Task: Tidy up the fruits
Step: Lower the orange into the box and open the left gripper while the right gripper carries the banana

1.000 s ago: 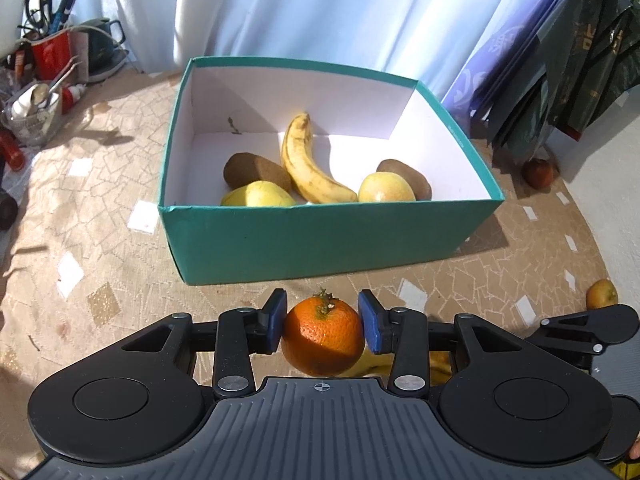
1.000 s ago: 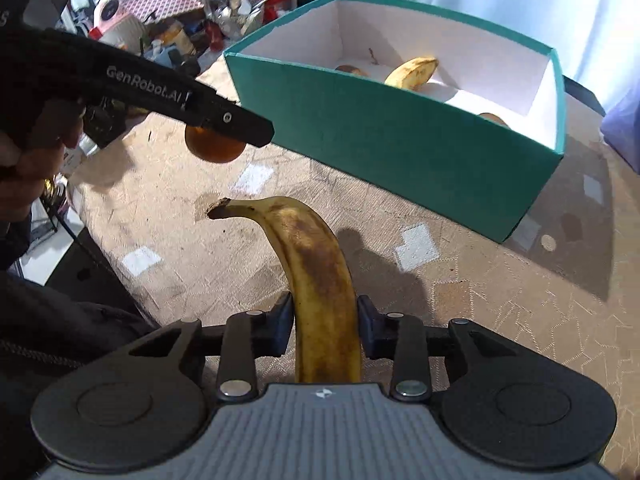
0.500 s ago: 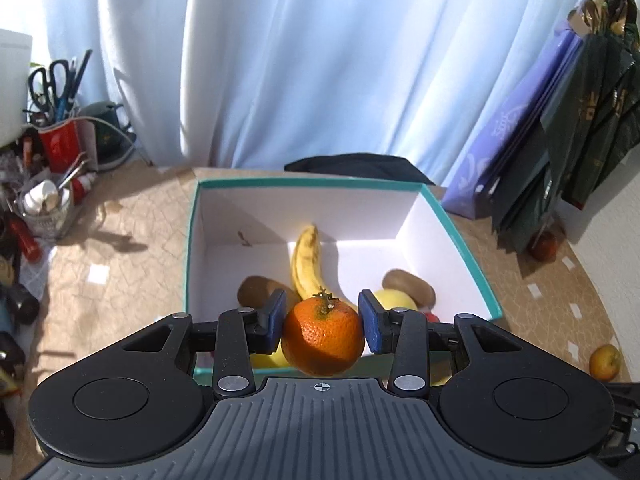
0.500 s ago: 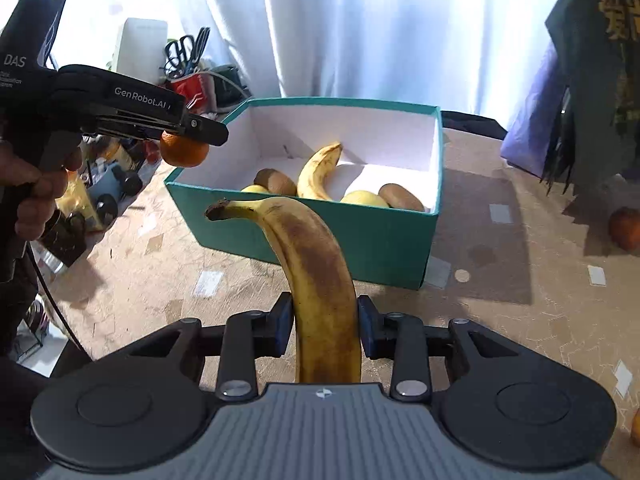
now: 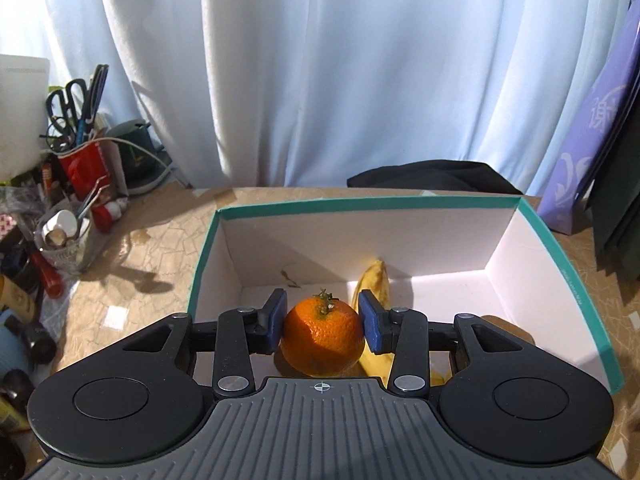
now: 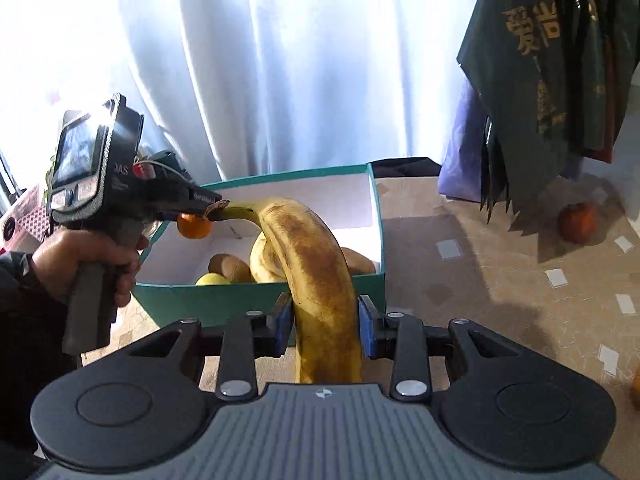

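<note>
Tangerine (image 5: pixel 322 334), round, with pebbled orange skin and a small green stalk on top, sits clamped between the blue pads of the left gripper (image 5: pixel 322 322). It hangs above the open box (image 5: pixel 576 292), near the box's left wall as this camera sees it, so the coming move is probably a short drop straight down. Beneath and just behind it lies a yellow banana (image 5: pixel 374 284) on the white floor of the box, its long axis running away from the camera.

The right gripper (image 6: pixel 324 326) is closed on a second banana (image 6: pixel 316 276), gripping it across the thick lower part. This fruit is long, curved and heavily browned; it rises from the pads and arcs up and left, its stem tip ending close to the left gripper in this view. It is held on the near side of the box, outside it, so the left hand (image 6: pixel 84 268) is the nearer to a release.

The box is cardboard, teal outside, plain white inside, with straight walls. From the right camera, two fuzzy brown kiwis (image 6: pixel 230 266) and a smooth yellow-green fruit (image 6: pixel 212 279) show inside.

Beyond stands a table with a tan crackle-pattern cloth (image 6: pixel 480 264), a reddish fruit (image 6: pixel 578 222) in shadow at its far right, and pale blue curtains (image 5: pixel 320 72).
</note>
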A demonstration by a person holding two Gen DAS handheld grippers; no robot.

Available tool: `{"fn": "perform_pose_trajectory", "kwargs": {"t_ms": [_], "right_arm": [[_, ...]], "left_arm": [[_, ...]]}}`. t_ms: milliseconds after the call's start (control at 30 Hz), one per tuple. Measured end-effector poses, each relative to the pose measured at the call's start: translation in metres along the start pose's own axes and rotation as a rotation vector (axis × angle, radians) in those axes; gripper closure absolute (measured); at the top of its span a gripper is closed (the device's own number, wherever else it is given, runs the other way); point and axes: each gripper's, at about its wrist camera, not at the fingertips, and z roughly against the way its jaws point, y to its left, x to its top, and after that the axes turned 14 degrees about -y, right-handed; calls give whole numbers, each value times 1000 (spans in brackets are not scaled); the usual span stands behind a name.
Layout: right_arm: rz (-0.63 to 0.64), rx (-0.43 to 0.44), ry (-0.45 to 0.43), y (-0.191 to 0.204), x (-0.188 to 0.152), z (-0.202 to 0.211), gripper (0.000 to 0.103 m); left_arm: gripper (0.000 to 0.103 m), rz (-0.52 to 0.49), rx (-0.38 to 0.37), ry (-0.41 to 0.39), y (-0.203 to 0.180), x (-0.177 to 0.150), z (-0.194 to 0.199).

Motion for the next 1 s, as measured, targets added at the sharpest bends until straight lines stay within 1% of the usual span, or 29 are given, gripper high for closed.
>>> {"fn": "perform_pose_trajectory", "kwargs": {"t_ms": [133,233,433,500,533,833,867,967,1000], "right_arm": [[-63,-28,-47,-2,6,0,70],[-83,-45,-71,-1,9,-1,70],[-94,-68,-63,-1,10,-3,70],[-95,-72,-61,0,10,-4,70],[-97,-77,-62,0,11,-4,70],[-98,-95,-67,2,14,-7,70],[-99,-94,-67,2,14,-7,70],[-97,-89,-68,4,14,-7,70],[-97,-88,-68,4,14,-7,70]], "left_arm": [[60,-28,14,39,-5,-6,-16],[60,-17,-2,97,-4,-11,-30],[60,-10,-9,173,-3,-20,-52],[60,-20,-3,186,-4,-23,-57],[60,-24,-4,180,-5,-23,-58],[59,-15,-15,194,-5,-21,-62],[58,-12,-18,200,-4,-20,-63],[49,3,-28,217,-2,-20,-64],[49,8,-31,215,-2,-20,-63]]}}
